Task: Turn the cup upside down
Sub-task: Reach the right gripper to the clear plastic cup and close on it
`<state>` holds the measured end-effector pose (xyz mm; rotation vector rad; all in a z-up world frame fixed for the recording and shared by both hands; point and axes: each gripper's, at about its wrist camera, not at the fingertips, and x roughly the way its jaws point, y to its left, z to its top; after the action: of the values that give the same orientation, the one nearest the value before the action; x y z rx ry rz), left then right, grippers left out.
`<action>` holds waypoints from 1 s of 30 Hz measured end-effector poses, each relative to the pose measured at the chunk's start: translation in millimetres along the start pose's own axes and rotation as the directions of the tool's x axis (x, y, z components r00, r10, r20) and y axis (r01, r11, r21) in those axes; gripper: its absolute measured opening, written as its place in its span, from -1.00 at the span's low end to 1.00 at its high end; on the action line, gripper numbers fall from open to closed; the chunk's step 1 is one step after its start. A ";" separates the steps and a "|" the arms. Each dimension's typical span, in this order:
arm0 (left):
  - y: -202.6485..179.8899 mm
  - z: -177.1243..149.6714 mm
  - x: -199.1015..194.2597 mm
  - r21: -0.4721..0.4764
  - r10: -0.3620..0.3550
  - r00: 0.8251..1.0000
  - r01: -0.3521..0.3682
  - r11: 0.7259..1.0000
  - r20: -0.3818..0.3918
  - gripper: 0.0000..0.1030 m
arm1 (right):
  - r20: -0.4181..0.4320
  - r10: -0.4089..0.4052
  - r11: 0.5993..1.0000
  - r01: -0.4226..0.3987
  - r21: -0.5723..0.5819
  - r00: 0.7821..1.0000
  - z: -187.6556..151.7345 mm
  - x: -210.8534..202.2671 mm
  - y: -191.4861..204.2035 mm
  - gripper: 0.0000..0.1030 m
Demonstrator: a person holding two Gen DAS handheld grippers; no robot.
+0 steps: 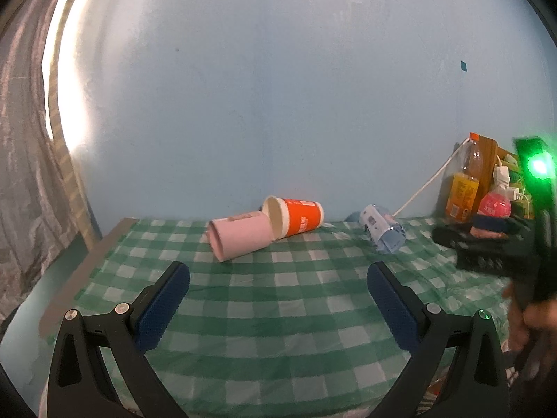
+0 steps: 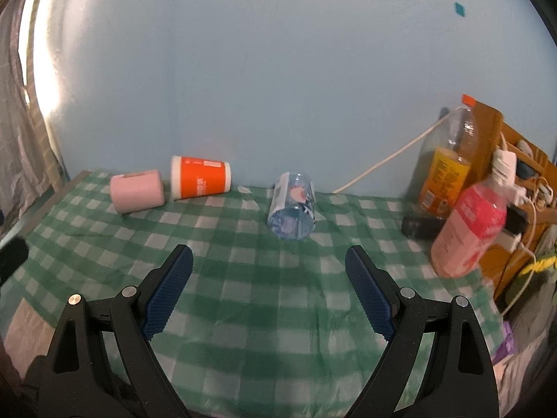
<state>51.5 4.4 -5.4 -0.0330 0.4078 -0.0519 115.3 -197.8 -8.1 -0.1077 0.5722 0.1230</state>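
Observation:
Three cups lie on their sides on a green checked tablecloth [image 1: 278,317]. A pink cup [image 1: 240,238] [image 2: 137,191] lies at the left, touching an orange and white cup [image 1: 296,217] [image 2: 200,177] behind it. A clear blue printed cup [image 1: 383,231] [image 2: 292,210] lies to the right, mouth toward me. My left gripper [image 1: 278,294] is open and empty, short of the pink cup. My right gripper [image 2: 269,280] is open and empty, short of the clear cup. The right gripper's body [image 1: 522,244] shows at the right edge of the left wrist view.
A tall orange-capped bottle [image 2: 449,170] and a pink bottle [image 2: 470,226] stand at the right, by a wooden shelf [image 2: 511,160] with chargers and cables. A white cable [image 2: 383,163] runs along the blue wall. The table edge [image 1: 87,268] drops at the left beside a curtain.

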 end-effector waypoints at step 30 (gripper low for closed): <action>-10.5 35.1 147.4 -0.023 -0.058 0.976 0.054 0.998 -0.208 1.00 | -0.505 0.045 0.992 0.021 0.124 0.862 77.9 241.8 -37.7 0.71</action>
<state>200.1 -13.7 -31.1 -0.0567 0.6180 -0.1083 363.9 -203.7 -72.4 -0.0117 1.1093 0.0688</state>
